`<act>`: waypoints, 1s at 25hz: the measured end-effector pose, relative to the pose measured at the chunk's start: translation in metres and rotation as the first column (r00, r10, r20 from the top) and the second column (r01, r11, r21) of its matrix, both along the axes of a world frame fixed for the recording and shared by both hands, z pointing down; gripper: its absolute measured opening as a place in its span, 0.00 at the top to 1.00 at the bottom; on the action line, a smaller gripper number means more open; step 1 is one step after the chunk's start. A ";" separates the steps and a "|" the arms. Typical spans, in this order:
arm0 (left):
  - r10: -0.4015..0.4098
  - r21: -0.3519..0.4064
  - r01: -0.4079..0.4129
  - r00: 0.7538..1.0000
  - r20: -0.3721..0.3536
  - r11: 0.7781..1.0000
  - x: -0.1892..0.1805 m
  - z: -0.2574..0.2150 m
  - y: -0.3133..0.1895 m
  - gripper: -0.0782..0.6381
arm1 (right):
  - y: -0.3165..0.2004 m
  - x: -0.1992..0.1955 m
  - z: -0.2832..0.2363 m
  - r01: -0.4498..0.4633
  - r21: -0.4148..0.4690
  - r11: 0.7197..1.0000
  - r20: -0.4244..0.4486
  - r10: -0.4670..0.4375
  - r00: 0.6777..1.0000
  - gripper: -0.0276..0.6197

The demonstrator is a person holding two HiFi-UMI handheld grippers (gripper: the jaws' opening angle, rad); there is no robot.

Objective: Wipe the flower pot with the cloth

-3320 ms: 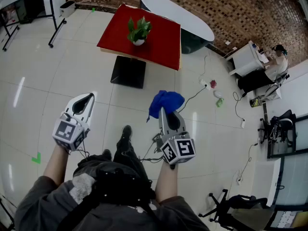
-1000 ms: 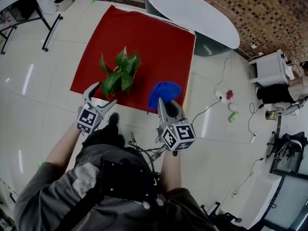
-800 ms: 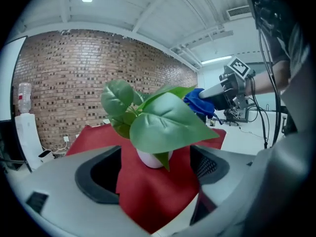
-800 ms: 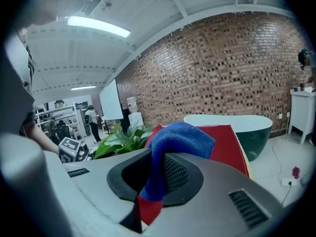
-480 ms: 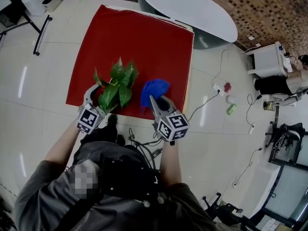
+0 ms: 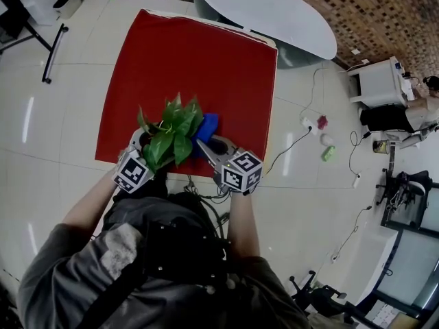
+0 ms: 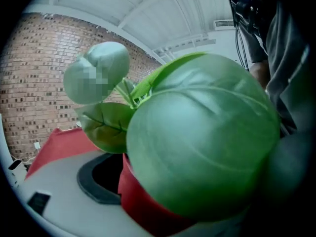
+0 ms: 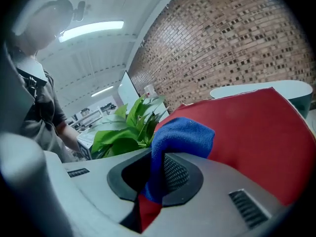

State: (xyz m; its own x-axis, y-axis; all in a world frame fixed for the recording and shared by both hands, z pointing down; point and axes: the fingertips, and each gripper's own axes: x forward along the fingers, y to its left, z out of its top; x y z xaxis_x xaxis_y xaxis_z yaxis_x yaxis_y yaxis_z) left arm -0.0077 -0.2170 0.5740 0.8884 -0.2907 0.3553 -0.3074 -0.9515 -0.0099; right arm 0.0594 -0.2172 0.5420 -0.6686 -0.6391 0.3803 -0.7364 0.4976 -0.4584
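Head view: potted plant [image 6: 171,130] near the red table's [image 6: 199,53] front edge (pot hidden under leaves), left gripper [image 6: 142,140] touching the foliage.
Left gripper view: jaws spread wide, just been opening, only a leaf [image 7: 202,132] between.
Right gripper view: right gripper [image 8: 157,174] pinching the blue cloth [image 8: 182,135].

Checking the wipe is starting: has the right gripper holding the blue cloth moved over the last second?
Yes. In the head view, against the red-covered table, the right gripper, shut on the blue cloth, has closed in leftward on the green potted plant.

Red table [image 6: 206,53] — leafy plant [image 6: 175,125] atop
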 end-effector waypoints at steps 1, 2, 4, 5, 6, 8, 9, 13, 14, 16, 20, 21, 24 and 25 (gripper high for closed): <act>0.003 -0.002 -0.003 1.000 -0.007 1.000 0.000 0.000 -0.001 0.27 | 0.000 -0.004 0.001 0.010 -0.007 1.000 0.008 -0.009 1.000 0.86; 0.005 -0.005 -0.005 1.000 -0.014 1.000 -0.001 0.000 -0.002 0.27 | 0.000 -0.007 0.003 0.015 -0.014 1.000 0.015 -0.015 1.000 0.86; 0.002 -0.010 -0.003 1.000 -0.027 1.000 -0.002 0.001 -0.006 0.27 | -0.002 -0.010 0.010 0.011 -0.029 1.000 0.031 -0.011 0.999 0.86; 0.001 -0.014 -0.002 1.000 -0.031 1.000 -0.002 0.001 -0.007 0.28 | -0.003 -0.010 0.012 0.006 -0.037 0.999 0.041 -0.005 0.999 0.86; 0.002 -0.017 -0.002 0.999 -0.034 1.000 -0.003 0.002 -0.008 0.28 | -0.003 -0.010 0.015 0.004 -0.047 0.999 0.050 -0.002 0.999 0.86; 0.006 -0.026 -0.007 0.999 -0.038 1.000 -0.003 0.002 -0.011 0.30 | -0.003 -0.011 0.020 0.011 -0.065 0.998 0.056 -0.008 0.998 0.86; 0.010 -0.030 -0.012 0.999 -0.039 0.999 -0.002 0.002 -0.012 0.29 | -0.004 -0.011 0.024 0.018 -0.075 0.997 0.053 -0.014 0.998 0.86; 0.030 -0.045 -0.032 0.999 -0.039 0.998 0.003 0.004 -0.015 0.30 | -0.010 -0.007 0.044 0.036 -0.121 0.992 0.007 -0.035 0.999 0.86; 0.032 -0.050 -0.034 0.999 -0.040 0.998 0.003 0.005 -0.016 0.30 | -0.012 -0.007 0.049 0.039 -0.132 0.991 -0.009 -0.041 0.999 0.86; 0.039 -0.059 -0.041 0.998 -0.042 0.997 0.003 0.006 -0.016 0.30 | -0.013 -0.006 0.056 0.045 -0.150 0.988 -0.045 -0.052 0.998 0.86; 0.071 -0.063 -0.074 0.997 -0.040 0.995 0.004 0.005 -0.016 0.29 | -0.013 -0.006 0.068 0.059 -0.176 0.983 -0.177 -0.090 0.980 0.86; 0.081 -0.064 -0.083 0.996 -0.039 0.994 0.004 0.005 -0.016 0.30 | -0.013 -0.005 0.072 0.061 -0.177 0.982 -0.227 -0.101 0.969 0.86; 0.102 -0.062 -0.103 0.994 -0.025 0.993 0.004 0.008 -0.016 0.29 | -0.013 -0.005 0.079 0.061 -0.166 0.984 -0.333 -0.114 0.936 0.86; 0.100 -0.060 -0.101 0.995 -0.018 0.993 0.004 0.009 -0.017 0.29 | -0.012 -0.003 0.079 0.056 -0.163 0.985 -0.337 -0.109 0.935 0.86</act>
